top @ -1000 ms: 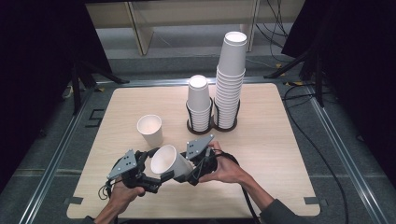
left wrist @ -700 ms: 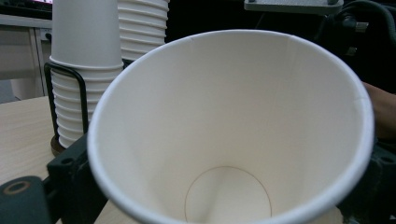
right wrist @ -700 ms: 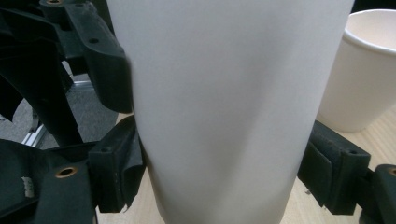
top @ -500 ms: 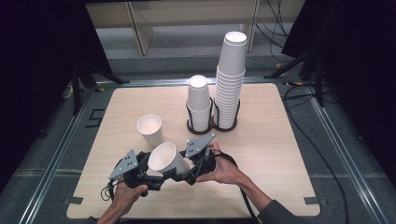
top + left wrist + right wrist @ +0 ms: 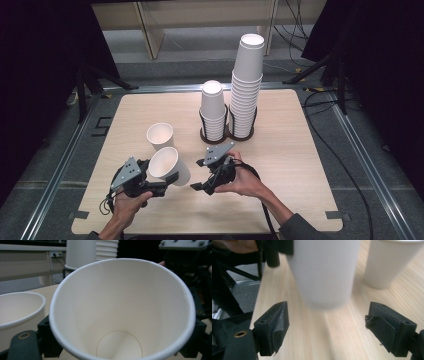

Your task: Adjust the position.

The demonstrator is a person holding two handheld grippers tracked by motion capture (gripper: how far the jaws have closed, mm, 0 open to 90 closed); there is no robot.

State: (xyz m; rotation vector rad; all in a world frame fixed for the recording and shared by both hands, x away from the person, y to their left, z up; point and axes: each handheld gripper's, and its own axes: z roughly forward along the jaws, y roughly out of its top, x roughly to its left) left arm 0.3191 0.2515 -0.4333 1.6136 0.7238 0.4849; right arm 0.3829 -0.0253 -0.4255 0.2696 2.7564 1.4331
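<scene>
Partly hidden — cup (image 5: 120, 312) masks left hand-held gripper (image 5: 159, 182).

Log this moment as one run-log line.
left gripper: just closed on tilted paper cup | right gripper: open, nothing between jaws | second cup: upright on table | two cup stacks: in holder

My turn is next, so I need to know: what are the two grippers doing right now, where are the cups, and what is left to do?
Left gripper: jaws have just closed on the tilted paper cup, held just above the table, mouth facing the gripper's camera.
Right gripper: jaws open, holding nothing, pointing at that cup's base.
Upright cup: stands on the table just behind the held one.
Short stack and tall stack: in the black holder at the back.
Done: one cup out, a second handed to the left gripper.
Left, probably: set this cup down beside the first.
</scene>
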